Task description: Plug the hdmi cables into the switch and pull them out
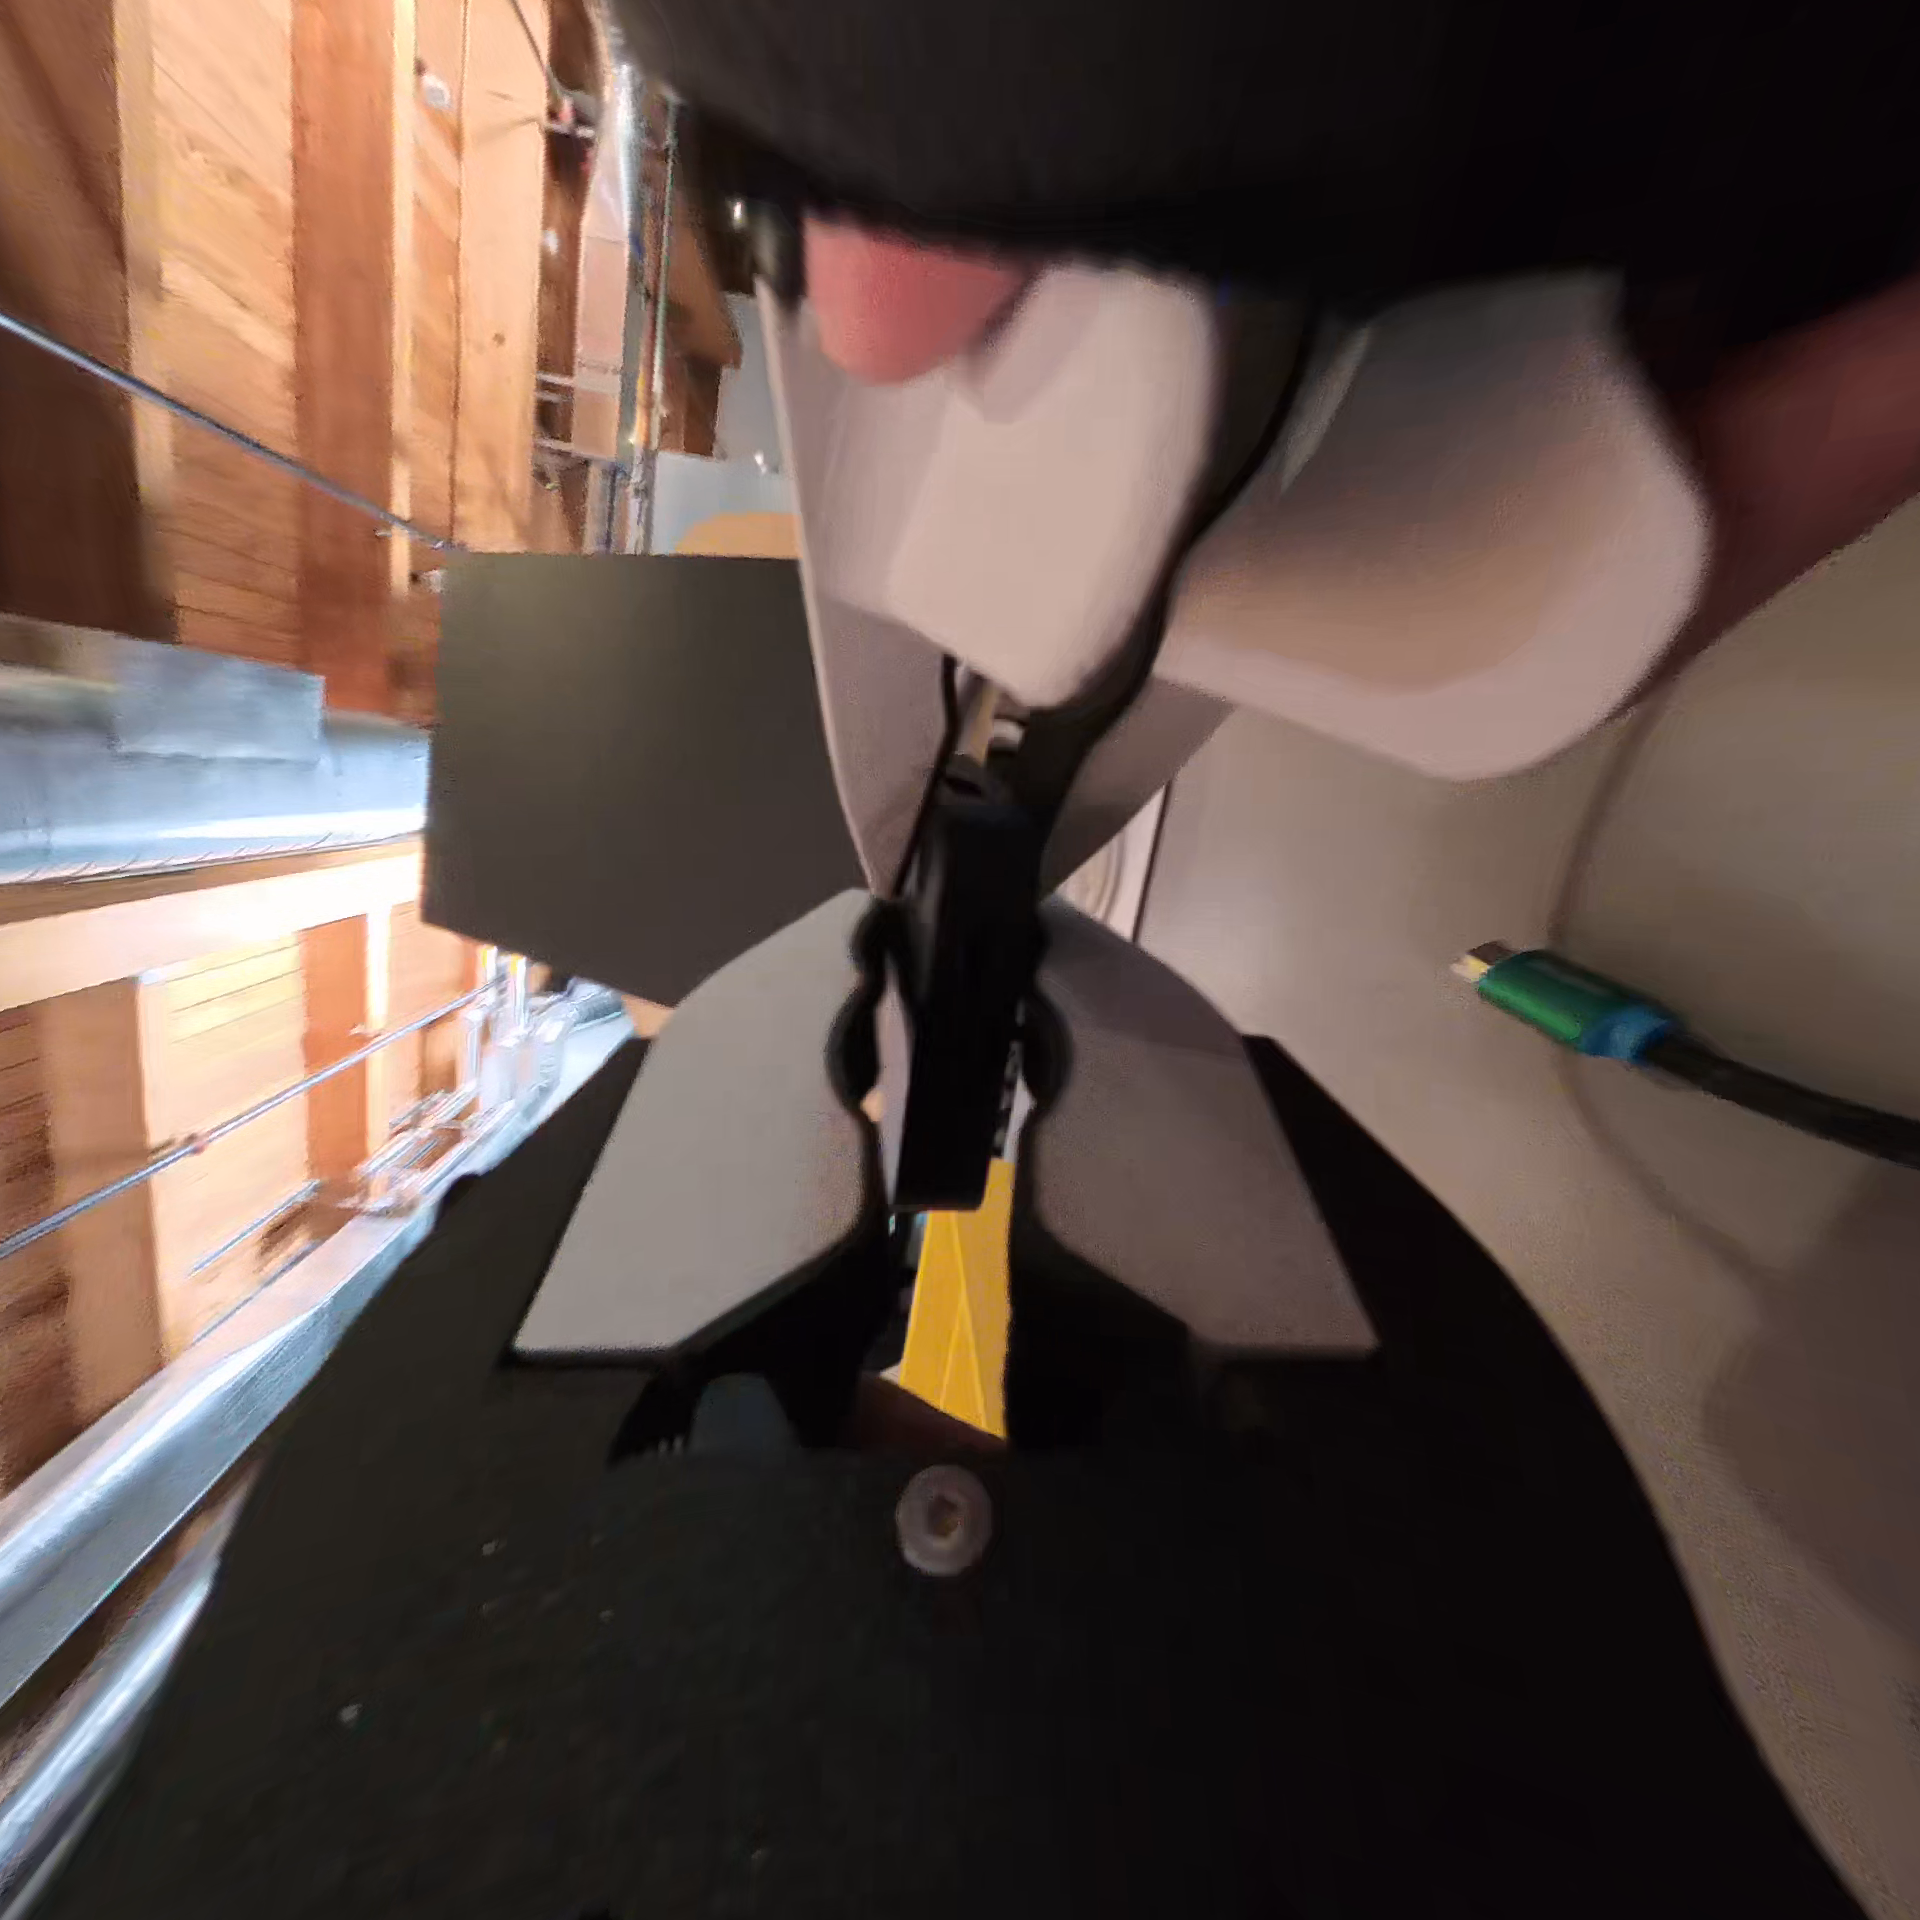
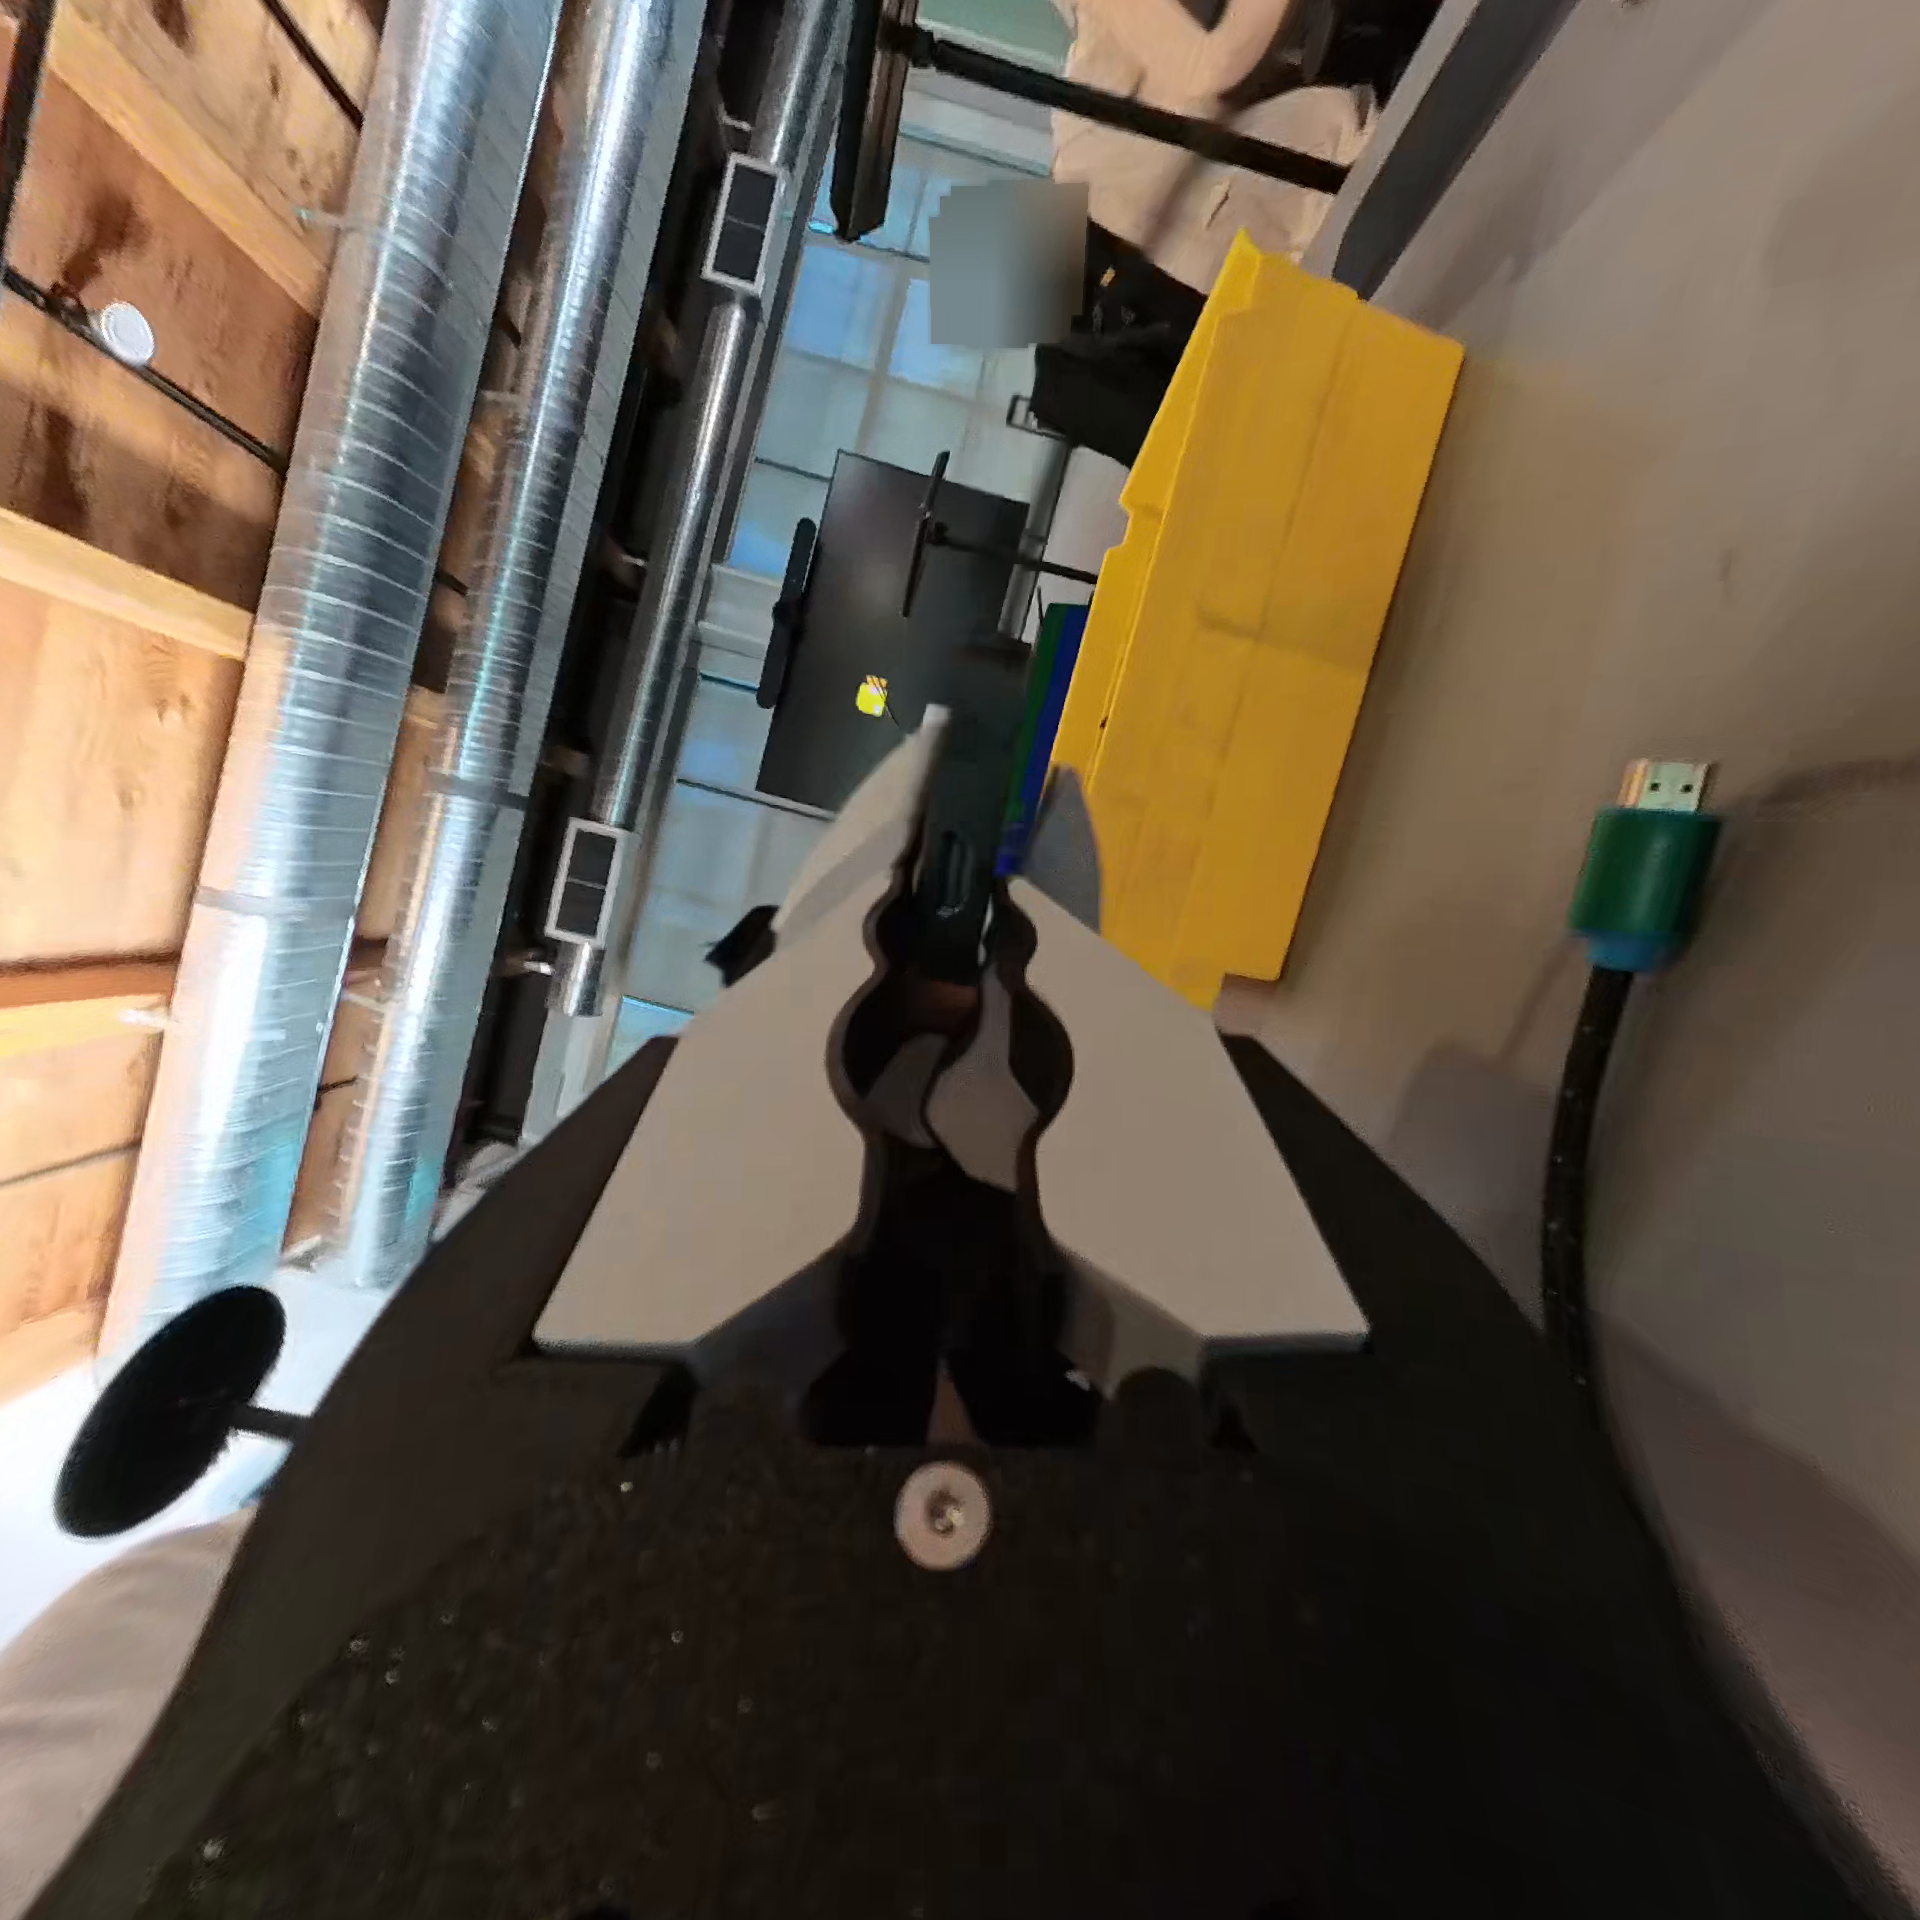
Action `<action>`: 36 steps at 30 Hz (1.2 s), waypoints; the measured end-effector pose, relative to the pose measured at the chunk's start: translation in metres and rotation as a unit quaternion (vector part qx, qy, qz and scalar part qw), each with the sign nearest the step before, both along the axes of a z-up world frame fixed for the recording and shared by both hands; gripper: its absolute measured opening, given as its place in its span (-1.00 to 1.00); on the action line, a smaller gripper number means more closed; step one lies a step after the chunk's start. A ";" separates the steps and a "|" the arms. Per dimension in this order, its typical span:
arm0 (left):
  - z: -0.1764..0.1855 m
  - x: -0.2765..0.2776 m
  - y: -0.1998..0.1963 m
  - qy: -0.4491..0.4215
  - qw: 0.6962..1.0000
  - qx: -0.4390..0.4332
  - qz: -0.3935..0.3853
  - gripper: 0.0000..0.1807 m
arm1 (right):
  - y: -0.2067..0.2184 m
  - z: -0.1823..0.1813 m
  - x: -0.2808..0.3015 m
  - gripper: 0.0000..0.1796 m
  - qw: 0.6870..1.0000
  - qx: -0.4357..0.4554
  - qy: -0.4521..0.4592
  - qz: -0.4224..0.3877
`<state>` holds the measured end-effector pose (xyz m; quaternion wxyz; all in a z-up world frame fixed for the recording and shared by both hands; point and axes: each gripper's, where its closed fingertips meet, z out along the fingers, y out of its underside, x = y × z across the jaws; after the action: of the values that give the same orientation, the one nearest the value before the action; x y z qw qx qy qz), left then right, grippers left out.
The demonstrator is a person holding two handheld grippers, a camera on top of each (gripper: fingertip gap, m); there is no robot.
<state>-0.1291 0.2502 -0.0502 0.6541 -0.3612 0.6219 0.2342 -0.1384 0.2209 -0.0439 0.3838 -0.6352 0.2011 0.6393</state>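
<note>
Both wrist views are rolled sideways, so the pale tabletop point(image 2: 1662, 520) runs along the right edge. Two hand-held grippers meet nose to nose on one small black HDMI switch point(image 1: 961, 997). The left hand-held gripper point(image 1: 951, 1023) has its two grey fingers pressed closed on the switch body. The right hand-held gripper point(image 2: 951, 914) is likewise clamped on the switch point(image 2: 951, 862) from the opposite end, where one port opening faces the camera. In the left view, the right gripper's pale fingers point(image 1: 1039, 499) fill the upper frame, with a person's fingertip point(image 1: 883, 301) on it. One HDMI cable point(image 2: 1647, 883) with a green plug shell, blue collar and black cord lies loose on the tabletop, well apart from the switch, unplugged. One yellow bin point(image 2: 1278, 623) stands on the tabletop beyond. Two silver ducts point(image 2: 343, 623) run overhead
</note>
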 end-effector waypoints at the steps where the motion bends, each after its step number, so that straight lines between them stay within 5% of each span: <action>1: -0.002 -0.001 0.001 -0.007 1.000 -0.014 -0.004 -0.85 | -0.001 0.000 -0.001 -0.80 1.000 0.010 -0.014 0.008; 6: -0.002 -0.008 -0.012 -0.098 0.978 -0.159 -0.087 -0.85 | -0.004 0.012 0.016 -0.56 0.983 0.140 -0.118 0.025; 11: -0.004 -0.010 -0.022 -0.135 0.954 -0.234 -0.128 -0.85 | -0.012 0.015 0.001 -0.30 0.914 0.262 -0.306 0.043; 22: -0.006 -0.002 -0.030 -0.126 0.961 -0.209 -0.129 -0.85 | -0.005 -0.006 -0.014 -0.28 0.854 0.247 -0.458 0.000; 36: -0.007 -0.008 -0.035 -0.129 0.964 -0.198 -0.124 -0.82 | -0.008 -0.011 -0.021 -0.28 0.868 0.238 -0.435 0.024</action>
<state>-0.1371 0.2151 -0.0575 0.6680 -0.4307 0.6063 -0.0254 -0.1597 0.2134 -0.0551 0.5566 -0.7428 -0.1599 0.3360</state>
